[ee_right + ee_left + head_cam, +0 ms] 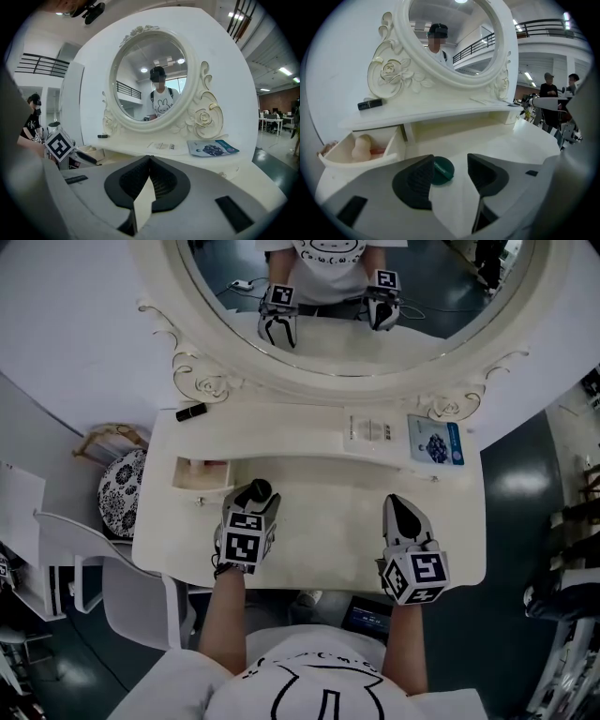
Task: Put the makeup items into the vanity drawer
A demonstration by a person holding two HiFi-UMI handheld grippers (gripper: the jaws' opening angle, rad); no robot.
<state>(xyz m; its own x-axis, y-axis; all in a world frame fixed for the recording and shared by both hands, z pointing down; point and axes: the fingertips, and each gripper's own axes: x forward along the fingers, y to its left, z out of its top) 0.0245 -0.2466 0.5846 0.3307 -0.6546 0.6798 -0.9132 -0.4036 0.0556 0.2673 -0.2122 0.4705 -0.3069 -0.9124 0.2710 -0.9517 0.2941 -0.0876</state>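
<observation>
A dark green round compact [442, 169] lies on the white vanity top [328, 521]. My left gripper [450, 164] is open just over it, and the left jaw hides part of the disc. In the head view that gripper [253, 499] sits right of the open drawer [200, 475]. The drawer [361, 157] holds a beige sponge [361, 146] and a pink-red item [378, 151]. A black lipstick [191, 412] lies on the upper shelf at left. My right gripper [403, 515] is shut on nothing, low over the table's right side.
A white packet [367, 430] and a blue packet [436, 440] lie on the upper shelf at right. The oval mirror [347, 306] with its carved frame rises behind. A patterned stool [122, 491] and a white chair [84, 559] stand left of the vanity.
</observation>
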